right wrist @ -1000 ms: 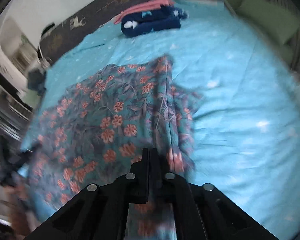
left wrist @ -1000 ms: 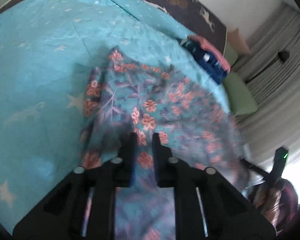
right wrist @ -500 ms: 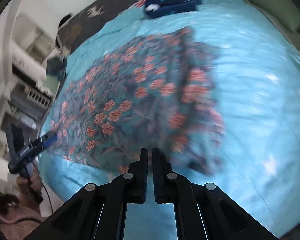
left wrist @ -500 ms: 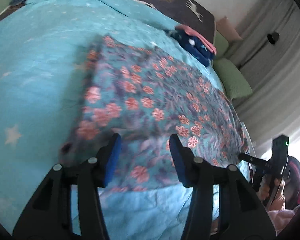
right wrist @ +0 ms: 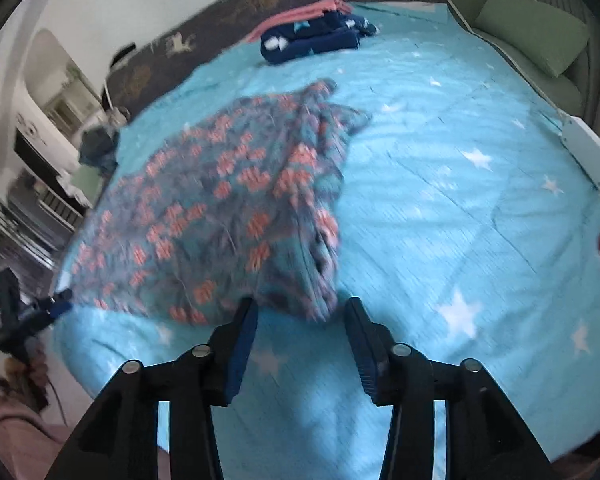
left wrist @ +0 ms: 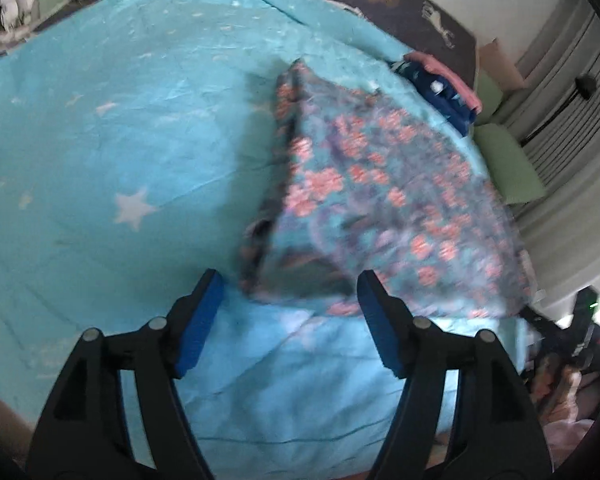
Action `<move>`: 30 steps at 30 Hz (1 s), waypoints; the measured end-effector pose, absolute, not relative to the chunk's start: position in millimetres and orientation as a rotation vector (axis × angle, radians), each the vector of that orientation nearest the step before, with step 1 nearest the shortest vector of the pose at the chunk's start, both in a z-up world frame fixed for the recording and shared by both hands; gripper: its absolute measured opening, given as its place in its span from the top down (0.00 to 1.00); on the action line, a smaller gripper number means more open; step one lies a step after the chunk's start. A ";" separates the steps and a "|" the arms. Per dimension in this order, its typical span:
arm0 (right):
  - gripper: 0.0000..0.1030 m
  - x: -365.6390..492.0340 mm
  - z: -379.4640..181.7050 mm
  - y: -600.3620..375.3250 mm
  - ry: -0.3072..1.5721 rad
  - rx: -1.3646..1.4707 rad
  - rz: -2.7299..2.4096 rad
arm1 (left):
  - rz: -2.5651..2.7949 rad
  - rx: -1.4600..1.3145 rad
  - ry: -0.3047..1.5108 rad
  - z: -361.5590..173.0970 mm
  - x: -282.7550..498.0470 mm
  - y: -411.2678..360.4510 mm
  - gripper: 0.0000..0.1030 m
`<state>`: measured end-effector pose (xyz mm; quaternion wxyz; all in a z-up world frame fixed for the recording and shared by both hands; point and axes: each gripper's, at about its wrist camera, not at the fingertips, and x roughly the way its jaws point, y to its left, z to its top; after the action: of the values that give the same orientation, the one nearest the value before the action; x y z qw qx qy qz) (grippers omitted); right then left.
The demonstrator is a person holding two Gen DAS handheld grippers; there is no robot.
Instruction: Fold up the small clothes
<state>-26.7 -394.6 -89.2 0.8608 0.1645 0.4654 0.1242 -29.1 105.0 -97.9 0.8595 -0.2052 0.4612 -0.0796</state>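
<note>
Soft flowered cloth [left wrist: 380, 200] lay rumpled on starred blue quilt [left wrist: 100, 140]. Left gripper [left wrist: 290, 312] and right gripper [right wrist: 300, 320] were spread, having released it.

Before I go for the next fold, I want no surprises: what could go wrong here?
The floral cloth lies bunched and doubled along one side edge, so a fold may set unevenly. Both grippers, left and right, are open off its near edge; a grab might also pinch the bedspread.
</note>
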 end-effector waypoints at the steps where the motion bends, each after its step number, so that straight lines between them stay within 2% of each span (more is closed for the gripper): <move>1: 0.64 -23.7 -88.4 -393.8 0.959 0.355 0.285 | -0.191 -0.453 0.962 -97.7 -27.8 103.7 0.54; 2: 0.94 -21.1 -87.4 -392.1 0.959 0.350 0.288 | -0.201 -0.448 0.967 -98.4 -25.7 101.1 0.73; 3: 0.93 -17.5 -88.2 -389.8 0.978 0.334 0.287 | -0.194 -0.419 0.999 -100.9 -22.0 98.1 0.87; 4: 0.94 -19.3 -85.9 -388.0 0.979 0.304 0.286 | -0.180 -0.410 1.003 -101.6 -21.3 97.5 0.87; 8: 0.95 -39.5 -67.0 -396.9 0.968 0.084 0.301 | -0.170 -0.371 1.004 -97.9 -23.3 97.3 0.87; 11: 0.99 -38.8 -68.5 -421.8 1.013 -0.010 0.164 | -0.173 -0.409 1.020 -101.2 -22.7 103.0 0.86; 16: 0.96 -43.9 -53.4 -433.3 0.969 0.124 0.187 | -0.132 -0.378 0.996 -89.2 -29.8 102.8 0.80; 21: 0.92 -21.8 -35.8 -372.6 0.896 0.098 0.333 | -0.149 -0.305 0.905 -58.5 -31.2 87.2 0.79; 23: 0.89 -8.2 -36.5 -351.9 0.883 0.109 0.383 | -0.202 -0.307 0.852 -51.3 -27.4 76.5 0.69; 24: 0.89 -0.6 -42.0 -344.7 0.891 0.118 0.391 | -0.214 -0.311 0.838 -51.8 -25.3 73.1 0.57; 25: 0.89 6.7 -49.4 -339.5 0.912 0.125 0.383 | -0.226 -0.308 0.834 -56.5 -20.7 68.0 0.50; 28: 0.90 16.7 -82.4 -338.8 1.003 0.061 0.258 | -0.108 -0.227 0.942 -91.2 -5.3 64.8 0.53; 30: 0.90 6.9 -82.6 -345.6 0.969 0.078 0.263 | -0.137 -0.269 0.919 -98.0 -8.8 74.3 0.55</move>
<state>6.9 -345.6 -82.6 0.8759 0.0371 0.4643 0.1258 -8.8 74.3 -98.0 0.8854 -0.1295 0.4416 -0.0656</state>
